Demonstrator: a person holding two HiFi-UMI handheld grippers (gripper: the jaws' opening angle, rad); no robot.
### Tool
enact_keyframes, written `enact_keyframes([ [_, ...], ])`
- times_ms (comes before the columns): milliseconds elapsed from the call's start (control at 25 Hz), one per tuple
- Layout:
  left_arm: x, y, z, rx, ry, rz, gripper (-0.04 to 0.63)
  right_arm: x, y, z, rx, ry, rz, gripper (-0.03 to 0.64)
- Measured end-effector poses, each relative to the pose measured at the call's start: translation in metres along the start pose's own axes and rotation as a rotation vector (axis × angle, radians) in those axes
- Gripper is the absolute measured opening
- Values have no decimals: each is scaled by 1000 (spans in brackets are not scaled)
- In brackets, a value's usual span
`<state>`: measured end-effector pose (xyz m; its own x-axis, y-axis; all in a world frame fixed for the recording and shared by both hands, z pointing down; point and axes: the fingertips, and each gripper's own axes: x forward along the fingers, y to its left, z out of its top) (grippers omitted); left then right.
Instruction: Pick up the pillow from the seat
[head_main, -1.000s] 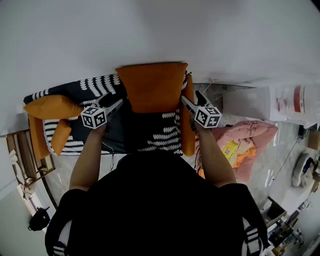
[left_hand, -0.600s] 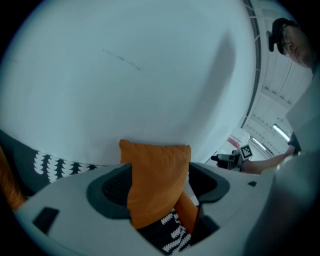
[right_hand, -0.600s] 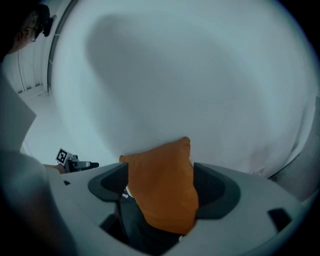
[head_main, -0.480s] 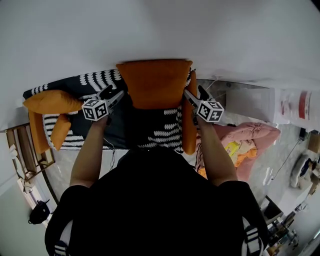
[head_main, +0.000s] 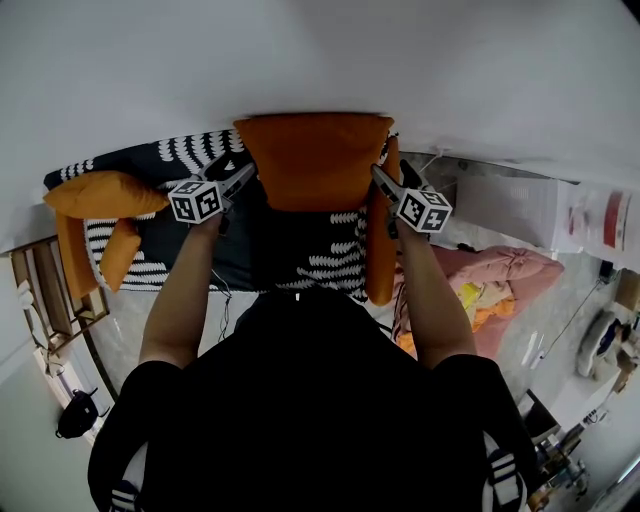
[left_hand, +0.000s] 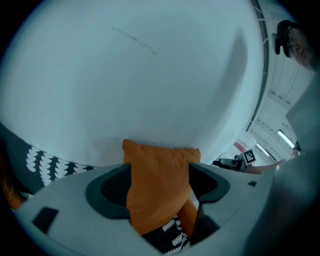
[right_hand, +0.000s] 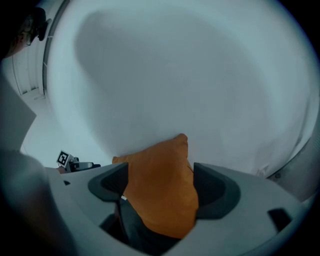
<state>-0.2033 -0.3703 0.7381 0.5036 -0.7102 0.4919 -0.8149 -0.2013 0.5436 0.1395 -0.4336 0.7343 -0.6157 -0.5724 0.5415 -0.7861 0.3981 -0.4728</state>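
Left gripper (head_main: 242, 178), right gripper (head_main: 380, 177) flank orange pillow (head_main: 313, 160); both jaws apart, nothing clamped. Advice: bite deep past side edges, close both together, lift level.

Orange pillow (right_hand: 159, 202) between parted claw (right_hand: 161, 186)

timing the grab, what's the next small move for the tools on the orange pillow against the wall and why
Probably ease both tools a little closer in. The left tool and right tool stand open at the lower side edges of the orange pillow, and each gripper view shows the pillow beyond the jaws, not yet between the pads. Closing now would likely catch nothing.
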Motion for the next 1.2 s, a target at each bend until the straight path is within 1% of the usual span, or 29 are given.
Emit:
enact_keyframes([
  [400, 24, 19, 0, -36, 4, 31, 367, 27, -7, 4, 6, 18, 16, 413],
  [640, 40, 30, -4, -50, 13, 51, 376, 42, -19, 10, 19, 13, 6, 413],
  [840, 49, 42, -6, -105, 4, 66, 385, 55, -22, 12, 36, 14, 7, 413],
  [1200, 65, 53, -4, -96, 18, 69, 407, 78, -29, 11, 77, 11, 1, 414],
])
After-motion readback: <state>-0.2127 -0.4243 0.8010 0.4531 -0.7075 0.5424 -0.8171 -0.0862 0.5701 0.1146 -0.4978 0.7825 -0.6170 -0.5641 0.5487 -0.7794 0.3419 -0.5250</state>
